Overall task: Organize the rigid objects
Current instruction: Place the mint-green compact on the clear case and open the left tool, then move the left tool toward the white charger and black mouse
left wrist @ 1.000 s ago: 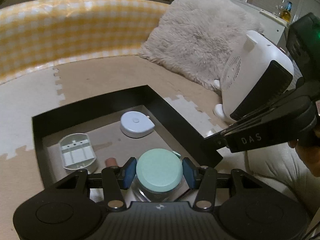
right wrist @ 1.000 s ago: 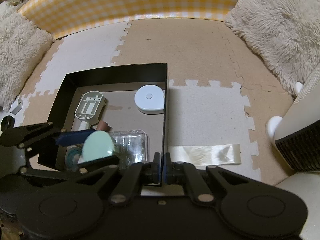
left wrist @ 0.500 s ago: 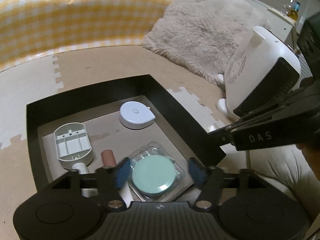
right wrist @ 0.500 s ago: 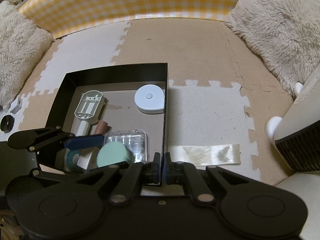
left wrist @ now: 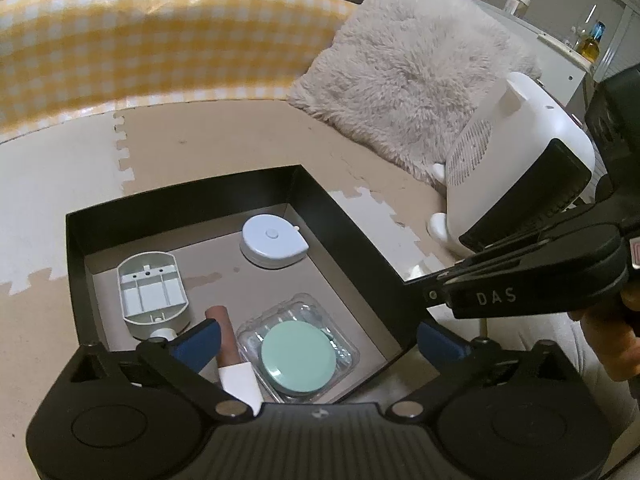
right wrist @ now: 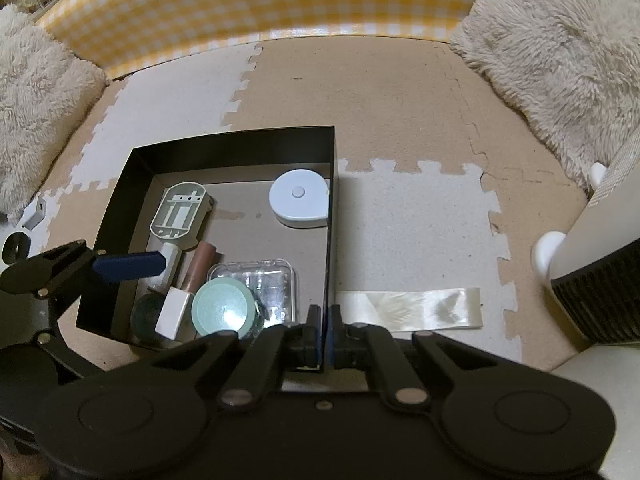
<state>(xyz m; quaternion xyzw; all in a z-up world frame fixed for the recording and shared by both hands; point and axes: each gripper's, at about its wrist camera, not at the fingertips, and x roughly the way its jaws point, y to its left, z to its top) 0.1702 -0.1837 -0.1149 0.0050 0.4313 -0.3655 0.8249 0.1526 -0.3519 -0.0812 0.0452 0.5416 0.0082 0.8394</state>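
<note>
A black box (left wrist: 344, 224) (right wrist: 332, 200) stands on the foam mat. Inside lie a mint-lidded jar (left wrist: 296, 356) (right wrist: 222, 306) on a clear plastic case (left wrist: 336, 344) (right wrist: 276, 280), a white tape measure (left wrist: 274, 240) (right wrist: 300, 198), a grey plastic holder (left wrist: 152, 294) (right wrist: 180, 210) and a brown tube with a white cap (left wrist: 228, 344) (right wrist: 192, 280). My left gripper (left wrist: 316, 340) is open and empty above the jar. My right gripper (right wrist: 325, 320) is shut on the box's right wall near its front corner.
A white heater (left wrist: 516, 168) (right wrist: 592, 264) stands right of the box. A strip of clear tape (right wrist: 408, 306) lies on the mat beside the box. Fluffy cushions (left wrist: 408, 76) (right wrist: 560, 40) and a yellow checked wall (right wrist: 260, 4) ring the mat. Small grey parts (right wrist: 34, 216) lie at far left.
My left gripper opened, let go of the mint-lidded jar onto the clear case in the box, and drew back and up. The right gripper kept its hold on the box wall.
</note>
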